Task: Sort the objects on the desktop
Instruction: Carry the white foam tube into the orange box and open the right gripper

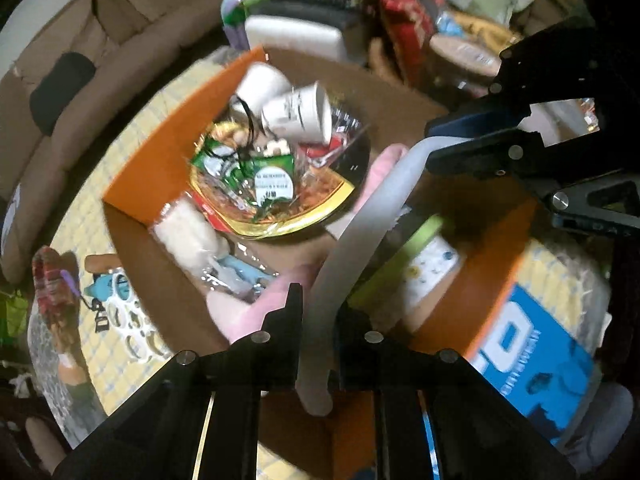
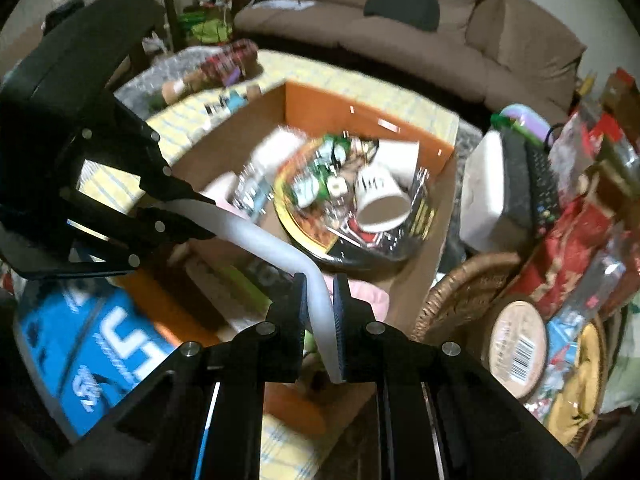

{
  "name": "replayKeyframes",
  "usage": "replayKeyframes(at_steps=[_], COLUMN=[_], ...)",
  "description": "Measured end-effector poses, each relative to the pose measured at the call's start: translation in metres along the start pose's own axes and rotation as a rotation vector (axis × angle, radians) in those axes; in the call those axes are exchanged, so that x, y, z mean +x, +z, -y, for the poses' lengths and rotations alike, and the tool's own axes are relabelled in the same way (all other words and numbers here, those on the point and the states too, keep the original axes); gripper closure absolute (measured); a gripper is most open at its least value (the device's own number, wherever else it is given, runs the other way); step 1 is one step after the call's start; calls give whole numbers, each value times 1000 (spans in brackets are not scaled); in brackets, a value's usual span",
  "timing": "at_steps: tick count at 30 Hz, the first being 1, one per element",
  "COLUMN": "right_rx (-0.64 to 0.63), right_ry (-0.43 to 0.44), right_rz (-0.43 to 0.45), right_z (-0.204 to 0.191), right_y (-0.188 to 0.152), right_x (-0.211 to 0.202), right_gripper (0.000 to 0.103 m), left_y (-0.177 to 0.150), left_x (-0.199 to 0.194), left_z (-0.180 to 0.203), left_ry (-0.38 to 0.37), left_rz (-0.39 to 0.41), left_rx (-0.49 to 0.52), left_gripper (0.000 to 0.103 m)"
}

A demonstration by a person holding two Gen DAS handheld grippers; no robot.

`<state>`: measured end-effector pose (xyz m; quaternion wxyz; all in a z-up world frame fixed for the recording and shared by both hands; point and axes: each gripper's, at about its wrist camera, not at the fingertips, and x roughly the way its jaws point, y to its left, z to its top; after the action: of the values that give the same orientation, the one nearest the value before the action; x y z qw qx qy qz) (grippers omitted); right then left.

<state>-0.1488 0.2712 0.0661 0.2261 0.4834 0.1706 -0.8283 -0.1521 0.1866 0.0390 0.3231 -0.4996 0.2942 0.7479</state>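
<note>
You're looking at an open cardboard box (image 1: 168, 148) with bright orange flaps and plain brown inside walls, resting on a pale yellow cloth (image 1: 120, 184) crossed by a fine grid. Inside it, white paper cups (image 1: 298, 114) with dark lettering lie over a black bowl (image 2: 352, 256) rimmed in yellow and red, beside green-and-white packets (image 1: 268, 176). Nearest you, a translucent grey-white strip (image 2: 320, 304) runs between black grippers, with a blue-and-white printed box (image 1: 532, 364) to the right.

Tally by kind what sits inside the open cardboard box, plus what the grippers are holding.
White paper cups: 2
Round foil-rimmed tray of wrappers: 1
Clear wrapped packet: 1
Grey flexible strip, pinched by left gripper and right gripper: 1
Total: 5
</note>
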Motion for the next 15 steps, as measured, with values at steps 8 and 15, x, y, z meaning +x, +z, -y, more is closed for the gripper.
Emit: replayKeyframes(at_steps=[8, 15], right_rx=[-56, -50], right_ry=[-25, -50], right_rz=[-94, 6], right_z=[8, 11], right_y=[-1, 5], right_x=[50, 16], right_gripper=[82, 41], left_y=[2, -10], left_x=[29, 3], left_z=[-21, -49], left_ry=[55, 3], left_rz=[-89, -25], left_rx=[-2, -108], left_gripper=[50, 50])
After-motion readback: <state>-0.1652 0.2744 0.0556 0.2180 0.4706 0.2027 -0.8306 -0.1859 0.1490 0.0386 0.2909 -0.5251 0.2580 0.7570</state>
